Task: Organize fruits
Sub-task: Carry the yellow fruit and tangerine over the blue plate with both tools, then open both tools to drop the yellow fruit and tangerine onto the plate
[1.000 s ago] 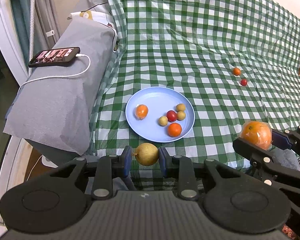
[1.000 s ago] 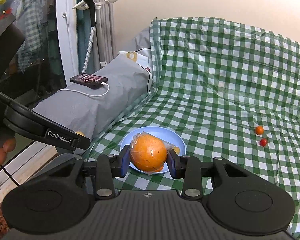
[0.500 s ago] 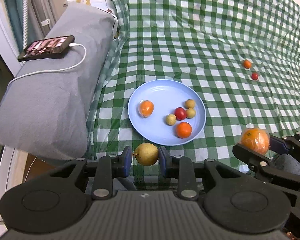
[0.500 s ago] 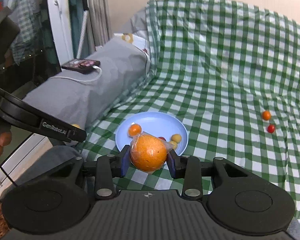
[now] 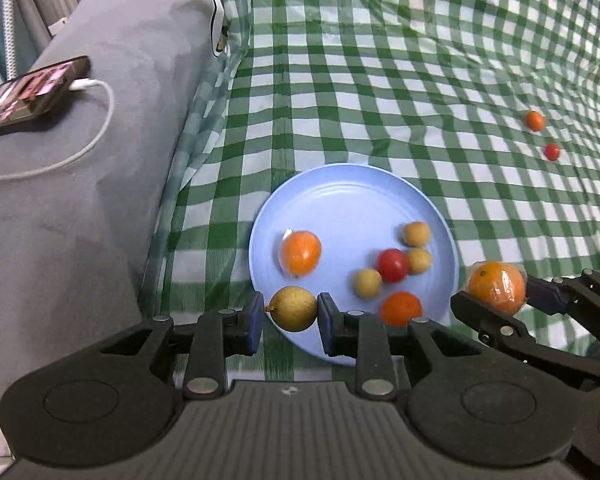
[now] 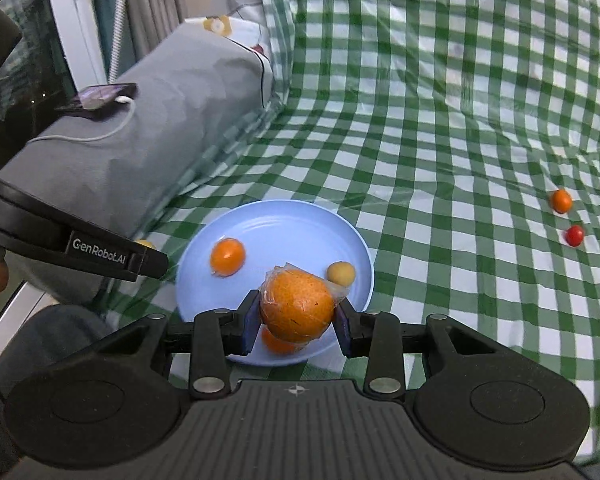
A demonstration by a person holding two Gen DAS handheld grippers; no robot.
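A phone (image 5: 28,94) lies on the grey cushion (image 5: 80,200) at far left. The left gripper (image 5: 290,316) is clenched on a yellow-brown fruit (image 5: 293,309) over the near rim of the blue plate (image 5: 352,200), which holds six small fruits. The right gripper (image 6: 296,320) grasps a wrapped orange (image 6: 298,311) above the plate's near right side, and two small fruits (image 5: 535,121) lie on the checked cloth (image 5: 380,60) far right
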